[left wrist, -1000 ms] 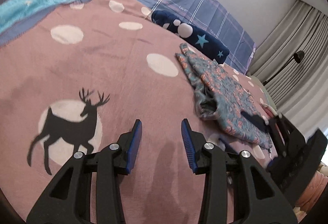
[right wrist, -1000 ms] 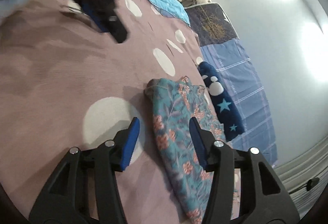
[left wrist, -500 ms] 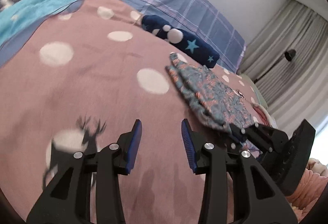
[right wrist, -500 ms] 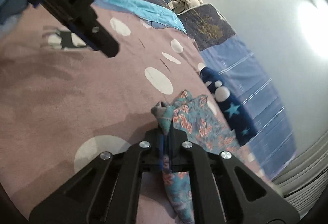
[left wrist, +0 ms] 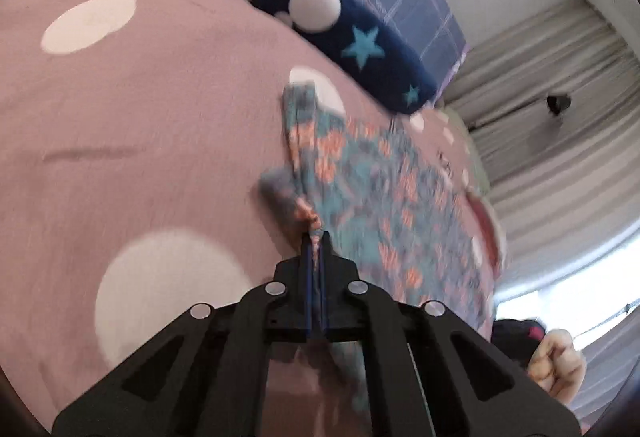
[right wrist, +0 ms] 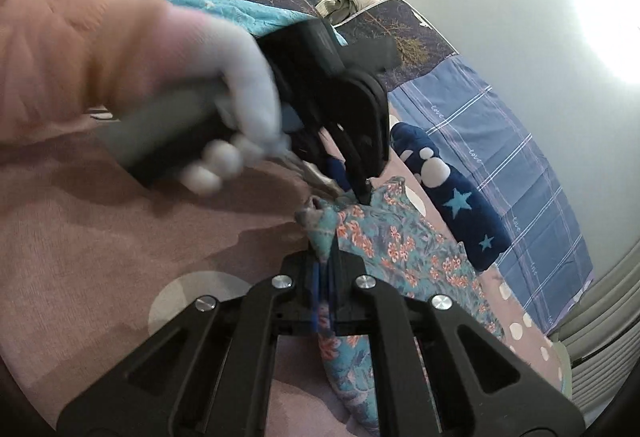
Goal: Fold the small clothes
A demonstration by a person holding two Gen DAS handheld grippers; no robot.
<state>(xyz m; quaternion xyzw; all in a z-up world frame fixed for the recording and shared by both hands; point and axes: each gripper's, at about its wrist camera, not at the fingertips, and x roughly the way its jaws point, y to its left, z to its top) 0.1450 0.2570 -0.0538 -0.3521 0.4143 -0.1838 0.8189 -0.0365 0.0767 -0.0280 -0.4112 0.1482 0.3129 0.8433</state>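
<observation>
The right hand-held gripper (right wrist: 325, 261) was clenched on the near edge of the floral garment (right wrist: 404, 249), which lay on the pink blanket (right wrist: 80, 237). The left hand-held gripper (left wrist: 315, 237) pinched the same edge. Beyond lay a navy star pillow (left wrist: 360, 37).

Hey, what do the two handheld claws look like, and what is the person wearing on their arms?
Both claws, left claw and right claw, are matte black plastic with triangular cut-outs in the arms, round silver bolt heads at the joints and blue pads on the inner faces of the fingers. In the right wrist view, the arm carrying the left claw wears a fuzzy peach-pink sleeve.
</observation>
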